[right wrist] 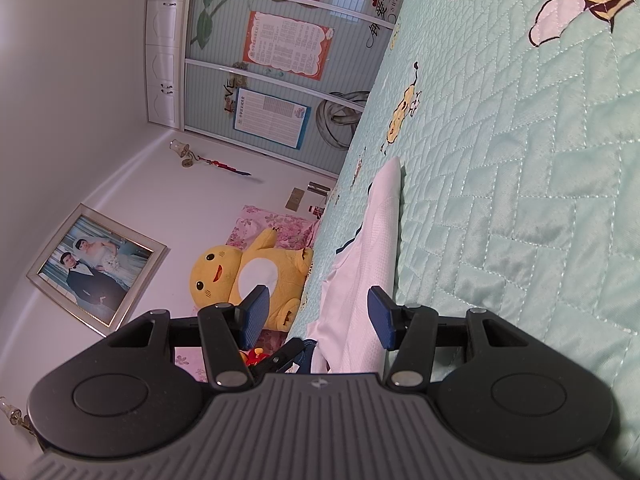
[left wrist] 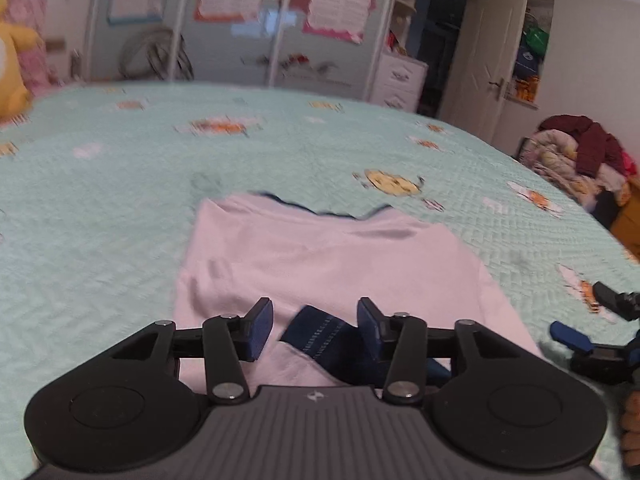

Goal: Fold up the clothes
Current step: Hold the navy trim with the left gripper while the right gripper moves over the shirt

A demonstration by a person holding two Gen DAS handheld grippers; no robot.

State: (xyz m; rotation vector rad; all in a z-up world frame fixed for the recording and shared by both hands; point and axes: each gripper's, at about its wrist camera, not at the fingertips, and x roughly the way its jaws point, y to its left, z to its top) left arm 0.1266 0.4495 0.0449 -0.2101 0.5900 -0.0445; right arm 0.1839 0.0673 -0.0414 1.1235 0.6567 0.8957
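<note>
A white T-shirt [left wrist: 320,256] with navy trim lies flat on the turquoise quilt [left wrist: 120,208]. My left gripper [left wrist: 316,326] hovers low over its near edge, and a navy sleeve cuff [left wrist: 320,340] lies between the jaws. The right pad is at the cuff, while the left pad stands clear of it. My right gripper [left wrist: 580,316] is at the shirt's right side, jaws apart. In the right wrist view, rolled sideways, the right gripper [right wrist: 318,314] is open around the shirt [right wrist: 368,256] edge, with neither pad pressing. A left fingertip [right wrist: 288,352] shows there beside navy cloth.
A yellow plush toy [right wrist: 248,276] sits at the bed's far end. A heap of clothes [left wrist: 580,156] lies off the bed's right side, beside an open door [left wrist: 480,60]. Sliding wardrobe doors with posters [left wrist: 240,20] stand beyond the bed. A hand [left wrist: 631,420] holds the right gripper.
</note>
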